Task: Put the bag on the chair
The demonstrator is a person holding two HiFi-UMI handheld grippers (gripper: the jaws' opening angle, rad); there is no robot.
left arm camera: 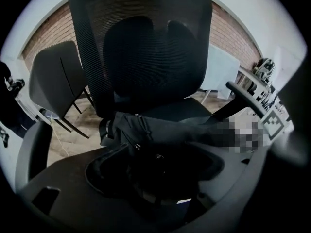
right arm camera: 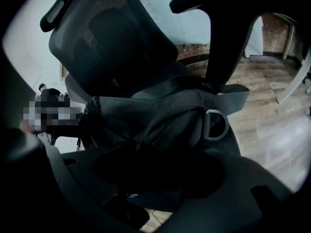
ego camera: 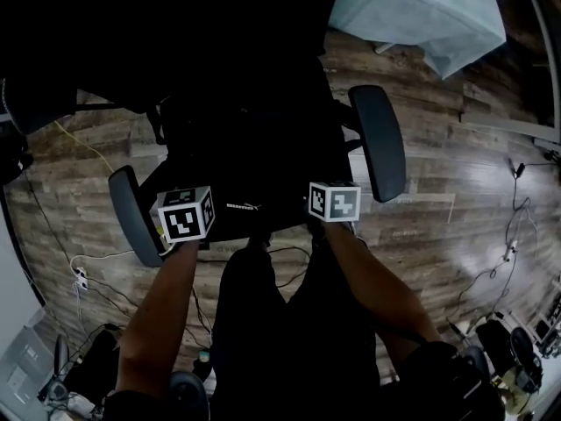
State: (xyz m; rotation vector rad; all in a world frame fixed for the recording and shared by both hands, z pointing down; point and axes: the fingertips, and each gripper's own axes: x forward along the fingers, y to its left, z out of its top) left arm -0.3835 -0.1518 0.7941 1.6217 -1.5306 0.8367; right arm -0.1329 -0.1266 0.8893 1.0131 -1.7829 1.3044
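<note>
Already the bag (right arm camera: 160, 115) lies on the chair (left arm camera: 146, 47), left gripper (left arm camera: 155, 176) and right gripper (right arm camera: 160, 176) both apart

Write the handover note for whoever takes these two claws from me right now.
Left claw: open, gripping nothing, just short of the bag.
Right claw: close against the bag; too dark to tell whether it grips.
The bag lies across the seat of the chair, in front of the backrest.
Done: the bag is on the chair.
To do: make sure the second claw is free of the bag, then draw both back.
</note>
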